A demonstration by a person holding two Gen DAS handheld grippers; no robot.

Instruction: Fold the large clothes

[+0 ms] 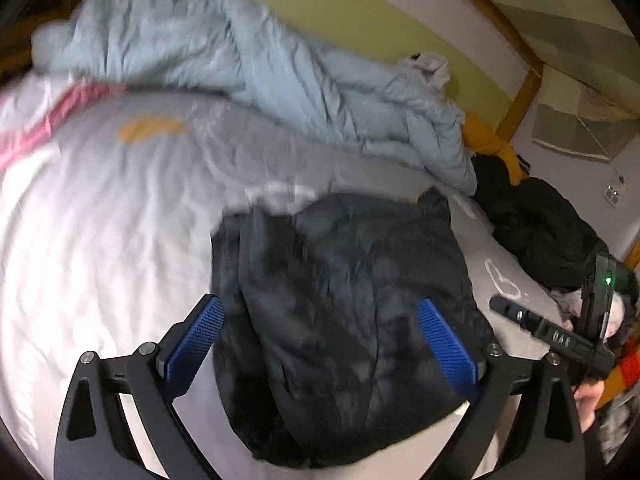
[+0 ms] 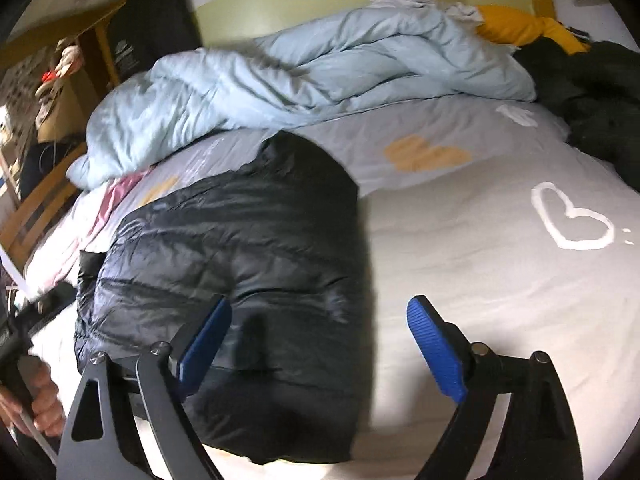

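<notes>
While both sets of ribbed blue pads stand spread wide, neither presses on cloth. Left hand-held gripper (image 1: 320, 336): released, jaws far apart, hovering over the black puffer jacket (image 1: 344, 320), nothing gripped. Right hand-held gripper (image 2: 320, 338): likewise released; its left pad hangs over the jacket's edge, its right pad over bare sheet, contact not clear.

Jacket: quilted, shiny nylon look, stitched in horizontal baffles, folded into a thick rounded bundle. It lies on the bed sheet (image 2: 460, 264), near the front edge of the bed.

Sheet: pale grey, softly wrinkled, printed with a white outline heart (image 2: 570, 222) and an orange shape (image 2: 426, 154); a pink band at one side.

Behind the jacket, a light blue duvet (image 2: 320, 68), crumpled in long ridges. Past it, a mustard-yellow cloth (image 2: 520, 26) and a dark heap of clothing (image 1: 548, 232). Wooden bed frame (image 1: 520, 96) at the far end. A hand (image 2: 42, 404) grips a black handle at the left edge of the right wrist view.
</notes>
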